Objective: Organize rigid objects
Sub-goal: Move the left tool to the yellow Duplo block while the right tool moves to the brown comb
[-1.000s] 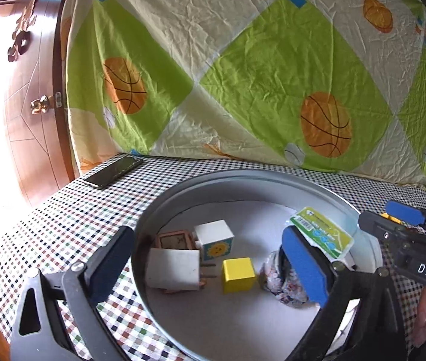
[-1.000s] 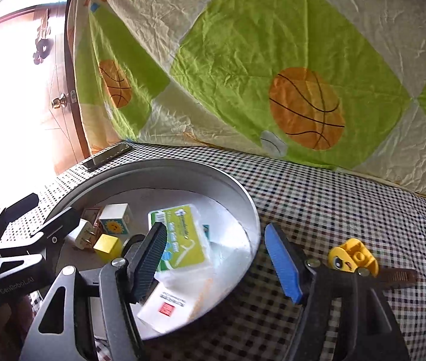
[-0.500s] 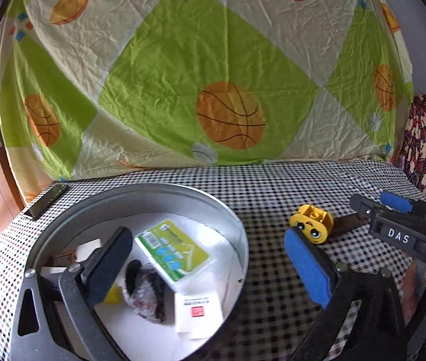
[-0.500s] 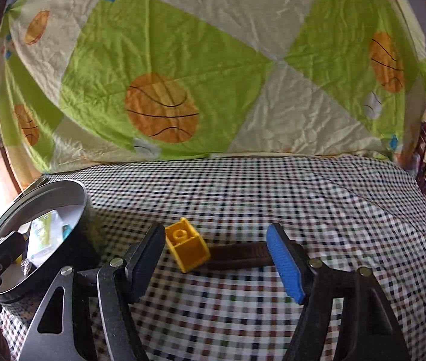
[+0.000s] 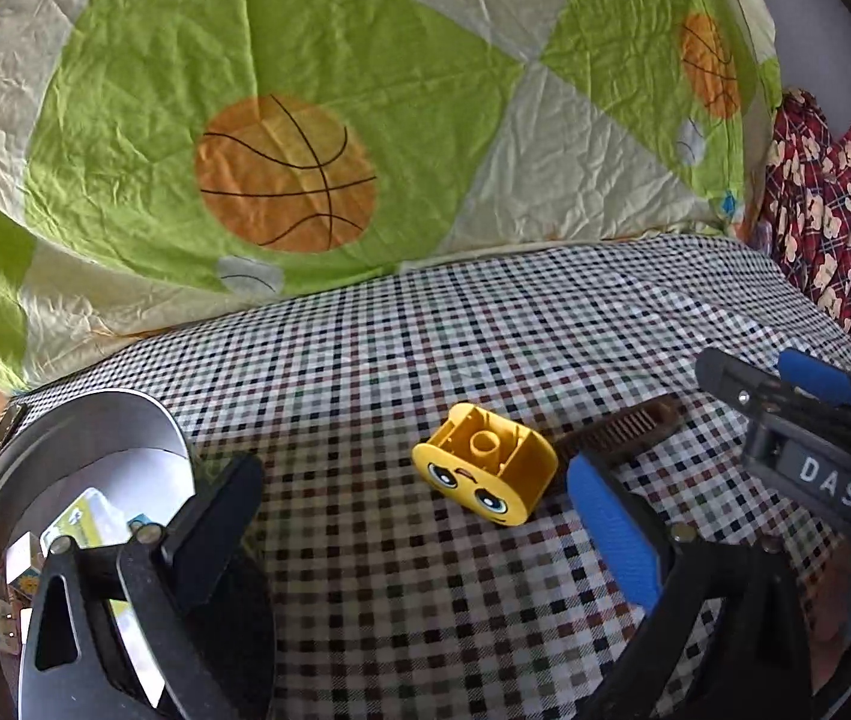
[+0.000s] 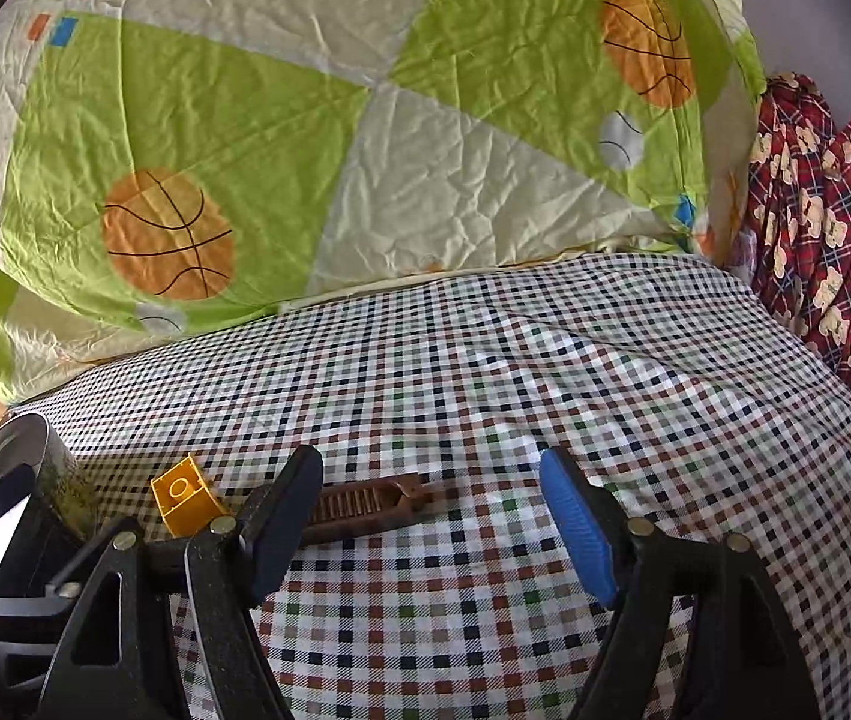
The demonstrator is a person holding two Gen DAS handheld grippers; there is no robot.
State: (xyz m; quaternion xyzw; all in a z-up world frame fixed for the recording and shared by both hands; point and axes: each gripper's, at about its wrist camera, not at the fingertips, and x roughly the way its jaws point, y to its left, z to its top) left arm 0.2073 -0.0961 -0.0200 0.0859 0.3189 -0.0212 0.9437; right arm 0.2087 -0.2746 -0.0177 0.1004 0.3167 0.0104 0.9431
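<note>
From my left wrist camera I count one yellow toy block, lying on its side on the checked bench with its printed face turned toward the lens and its hollow underside up; it sits at about 12 o'clock from the left gripper, ahead of and between the two fingers, which stand well apart with nothing between them. One brown comb lies just beyond the block at its 2 o'clock, their ends close; I cannot tell whether they touch. One round metal tin stands at 9 o'clock from the block, holding one green-and-white packet and a few small boxes whose number I cannot count. The right gripper enters at 3 o'clock, marked "DAS". From my right wrist camera I again count one block, at 10 o'clock and partly hidden behind the left-hand finger, and one comb running from behind that finger toward the gap. The right gripper has its jaws opening, its two fingers apart and clamped on nothing. One tin rim shows at 9 o'clock. One basketball-print sheet hangs behind the bench, and one red patterned cloth hangs at 2 o'clock.
</note>
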